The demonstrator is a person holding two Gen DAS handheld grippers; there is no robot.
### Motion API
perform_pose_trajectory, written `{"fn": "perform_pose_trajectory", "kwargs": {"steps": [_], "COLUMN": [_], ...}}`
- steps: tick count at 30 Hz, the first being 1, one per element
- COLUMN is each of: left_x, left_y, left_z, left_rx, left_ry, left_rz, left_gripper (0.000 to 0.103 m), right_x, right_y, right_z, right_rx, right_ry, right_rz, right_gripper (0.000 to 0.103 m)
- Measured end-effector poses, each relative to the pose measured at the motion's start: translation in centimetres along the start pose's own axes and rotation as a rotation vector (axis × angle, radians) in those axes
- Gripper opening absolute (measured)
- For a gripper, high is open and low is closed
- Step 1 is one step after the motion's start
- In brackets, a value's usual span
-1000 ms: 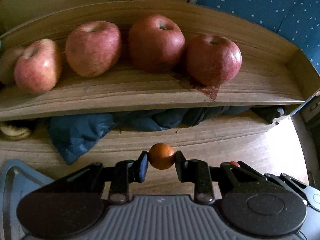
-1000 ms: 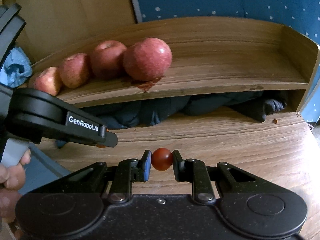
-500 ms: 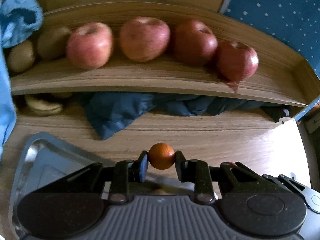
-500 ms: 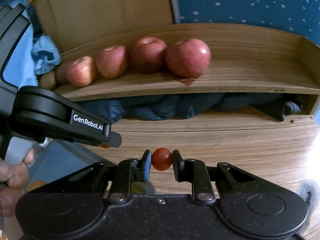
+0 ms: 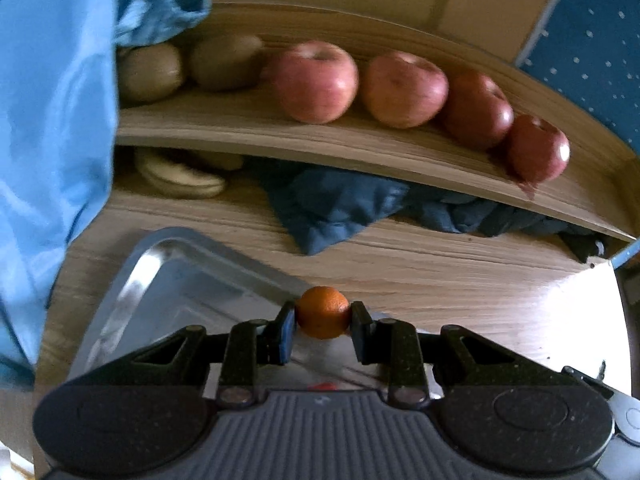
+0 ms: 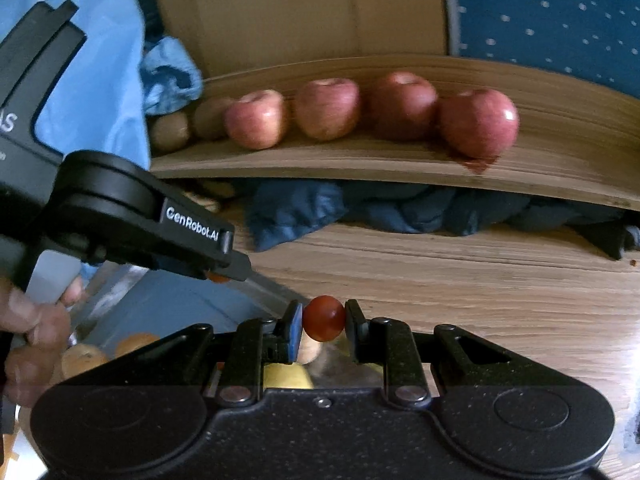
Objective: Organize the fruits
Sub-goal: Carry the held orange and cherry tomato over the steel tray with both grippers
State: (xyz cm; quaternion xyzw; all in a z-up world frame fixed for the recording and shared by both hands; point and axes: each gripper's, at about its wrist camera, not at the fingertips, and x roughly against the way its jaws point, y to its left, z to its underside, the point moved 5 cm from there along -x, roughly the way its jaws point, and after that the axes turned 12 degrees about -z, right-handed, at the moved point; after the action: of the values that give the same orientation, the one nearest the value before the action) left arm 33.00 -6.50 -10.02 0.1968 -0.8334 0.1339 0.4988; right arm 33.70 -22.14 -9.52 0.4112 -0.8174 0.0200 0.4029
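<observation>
Fruit is held in both tools at this moment. The left gripper [image 5: 323, 320] has its black fingers [image 5: 285, 334] clenched on a small round orange citrus fruit [image 5: 322, 312], which sits between the pads above the far edge of a shiny rectangular metal tray [image 5: 132, 292]. The tray lies on the light wooden tabletop [image 5: 460, 284] and fills the area toward 8 o'clock in the left wrist view. The right gripper [image 6: 323, 322] grasps a small dark red round tomato-like fruit [image 6: 323, 318] between its fingers [image 6: 291, 330]; below it, partly hidden by the tool, some yellow and pale brown fruits [image 6: 82, 358] lie in the tray. In the right wrist view the left gripper comes in from 9 o'clock, and a bare hand [image 6: 28, 332] holds its handle. On the curved wooden shelf [image 5: 280, 136] at 12 o'clock four red apples [image 5: 314, 80] stand in a row, touching or almost touching one another, and two brown kiwi fruits [image 5: 150, 72] lie at the row's left end. A dark red stain [image 6: 478, 164] marks the shelf edge under the rightmost apple. Under the shelf a crumpled dark blue cloth [image 5: 340, 204] lies on the tabletop, and toward 10 o'clock there is a pale flat object [image 5: 180, 178] which I cannot identify. A light blue fabric [image 5: 52, 140] covers the left side of both views.
</observation>
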Motion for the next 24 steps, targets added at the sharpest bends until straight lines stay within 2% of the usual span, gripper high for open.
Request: {"fn": "perform_pose_trajectory", "kwargs": {"steps": [9, 24], "left_x": [0.2, 0.3], "left_y": [3.2, 6.5], "left_z": [1.3, 3.0], "left_rx": [0.056, 0.099], "left_ry": [0.009, 0.011], "left_rz": [-0.021, -0.064], "left_gripper": [0.031, 0.031], "right_x": [-0.2, -0.8], "right_y": [3.2, 7.2], "right_z": [0.9, 2.8], "right_rx": [0.067, 0.130], "right_ry": [0.029, 0.103], "right_rz": [-0.058, -0.130], "right_gripper": [0.024, 0.024]}}
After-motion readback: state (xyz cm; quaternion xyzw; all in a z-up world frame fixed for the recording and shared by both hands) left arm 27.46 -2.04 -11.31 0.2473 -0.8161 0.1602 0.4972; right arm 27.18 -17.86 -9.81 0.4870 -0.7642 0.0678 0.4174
